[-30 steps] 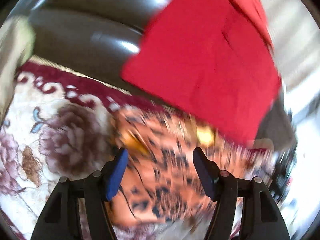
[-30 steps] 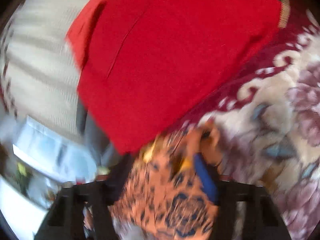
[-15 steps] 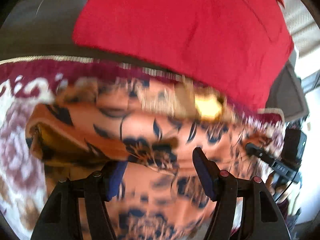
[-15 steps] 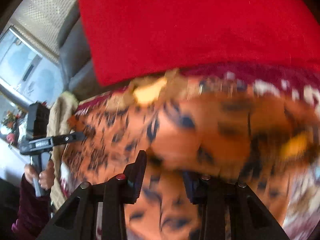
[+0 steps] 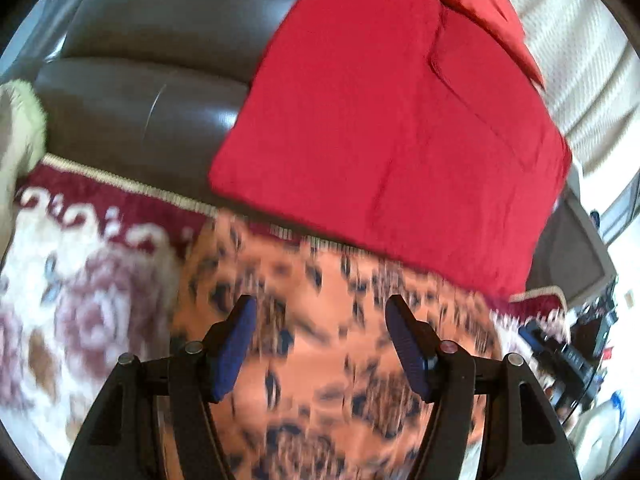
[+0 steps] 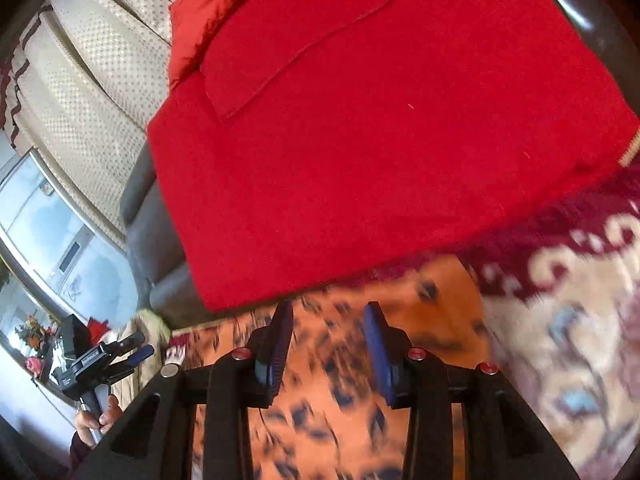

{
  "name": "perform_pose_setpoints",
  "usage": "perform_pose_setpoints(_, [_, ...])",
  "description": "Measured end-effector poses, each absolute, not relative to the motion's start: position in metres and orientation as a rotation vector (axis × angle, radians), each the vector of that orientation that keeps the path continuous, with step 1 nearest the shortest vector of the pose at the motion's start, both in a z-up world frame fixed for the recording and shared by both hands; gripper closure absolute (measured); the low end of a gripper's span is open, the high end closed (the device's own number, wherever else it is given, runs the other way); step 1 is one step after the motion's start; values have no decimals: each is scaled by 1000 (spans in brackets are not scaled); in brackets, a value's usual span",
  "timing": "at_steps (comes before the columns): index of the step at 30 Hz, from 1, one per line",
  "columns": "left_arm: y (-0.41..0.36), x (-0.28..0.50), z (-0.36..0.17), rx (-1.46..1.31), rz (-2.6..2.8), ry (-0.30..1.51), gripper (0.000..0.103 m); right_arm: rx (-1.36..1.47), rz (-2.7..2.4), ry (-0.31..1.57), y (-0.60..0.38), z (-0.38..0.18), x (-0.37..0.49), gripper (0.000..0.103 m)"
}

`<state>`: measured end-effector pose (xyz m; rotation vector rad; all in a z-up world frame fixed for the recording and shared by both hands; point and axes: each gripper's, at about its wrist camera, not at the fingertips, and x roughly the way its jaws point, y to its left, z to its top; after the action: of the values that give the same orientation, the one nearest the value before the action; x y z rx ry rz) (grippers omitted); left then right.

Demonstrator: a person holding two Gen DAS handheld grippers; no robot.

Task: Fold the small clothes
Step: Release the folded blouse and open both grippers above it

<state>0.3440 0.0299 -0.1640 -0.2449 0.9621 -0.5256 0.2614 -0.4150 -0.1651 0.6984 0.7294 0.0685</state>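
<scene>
An orange leopard-print garment [image 5: 332, 320] lies spread on a floral rug [image 5: 92, 280], blurred by motion. It also shows in the right wrist view [image 6: 332, 400]. My left gripper [image 5: 320, 316] is open just above the garment, holding nothing. My right gripper [image 6: 328, 320] is open over the garment's far edge, holding nothing. The left gripper also shows in the right wrist view [image 6: 132, 350], held in a hand at the lower left.
A folded red cloth [image 5: 384, 120] lies on a dark leather sofa [image 5: 152, 92] just beyond the garment. It also shows in the right wrist view [image 6: 360, 140]. A cream curtain [image 6: 80, 92] hangs behind. A pale cloth [image 5: 16, 136] is at the left edge.
The garment, bunched and lifted at the right gripper before, now lies flat. The right gripper has opened and let it go. Both cameras have pulled back and tilted.
</scene>
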Motion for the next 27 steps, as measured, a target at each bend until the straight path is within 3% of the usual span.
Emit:
perform_pose_setpoints(4, [28,310,-184,-153,-409,966,35,712,98,803,-401,-179,230,62])
perform_pose_setpoints(9, [39,304,-238,-26,-207,1142,32,753,118,919,-377,-206,209,62])
perform_pose_setpoints(12, [60,296,-235,-143,-224,1177,32,745,87,975,-373,-219,206,62])
perform_pose_setpoints(13, [65,291,-229,-162,-226,1171,32,748,84,982,-373,-215,204,61])
perform_pose_setpoints(16, [75,266,-209,-169,-245,1115,33,808,122,944,-373,-200,189,43])
perform_pose_setpoints(27, [21,221,-182,-49,-191,897,28,791,124,783,-349,-185,154,43])
